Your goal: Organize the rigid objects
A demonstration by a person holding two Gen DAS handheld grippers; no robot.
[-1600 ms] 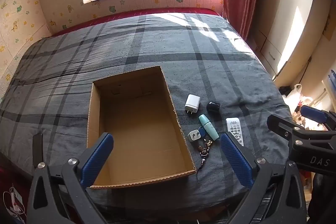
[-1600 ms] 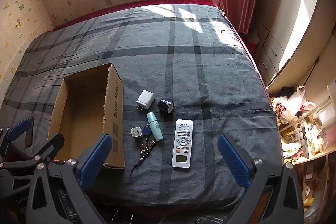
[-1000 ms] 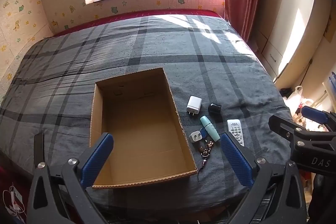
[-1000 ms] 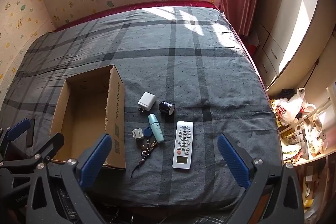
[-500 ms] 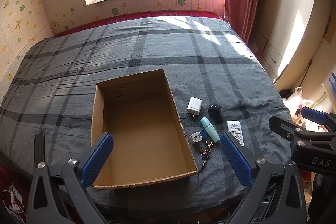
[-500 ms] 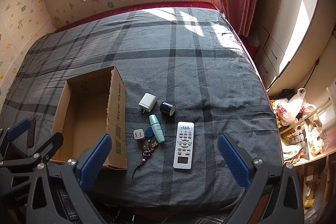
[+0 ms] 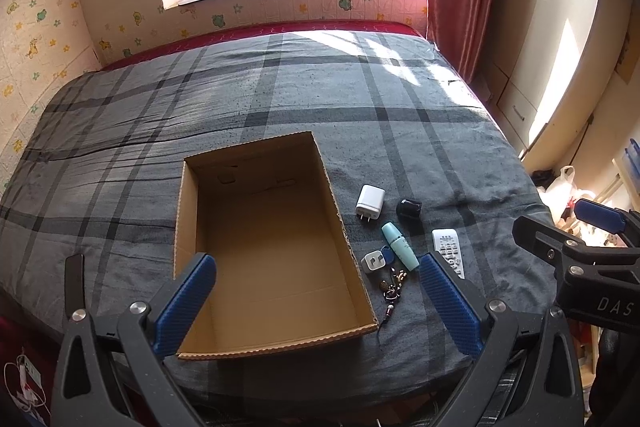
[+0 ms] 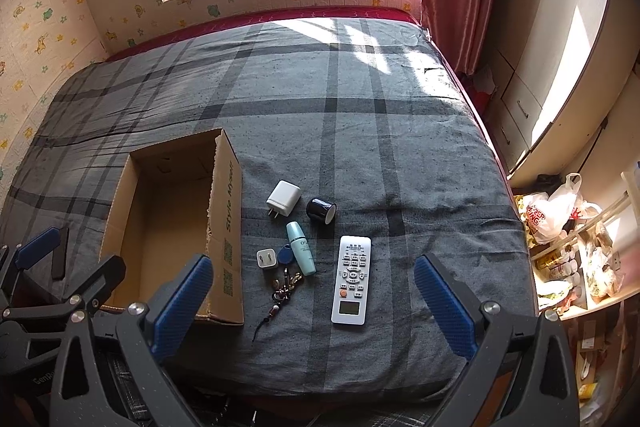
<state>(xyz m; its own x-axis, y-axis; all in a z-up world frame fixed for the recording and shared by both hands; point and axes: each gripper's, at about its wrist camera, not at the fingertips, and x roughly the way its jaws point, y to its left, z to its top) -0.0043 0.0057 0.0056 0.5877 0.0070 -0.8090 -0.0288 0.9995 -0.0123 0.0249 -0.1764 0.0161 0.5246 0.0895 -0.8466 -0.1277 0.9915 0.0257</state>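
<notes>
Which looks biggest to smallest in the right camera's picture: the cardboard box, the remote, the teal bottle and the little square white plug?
1. cardboard box, by far the largest.
2. remote.
3. teal bottle.
4. little square white plug, the smallest.
All lie close together on the bed, so nearness to the camera hardly skews this.

The left black gripper with blue pads (image 7: 316,301) and the right one (image 8: 312,301) both fill the lower frame, jaws spread wide, holding nothing.
</notes>
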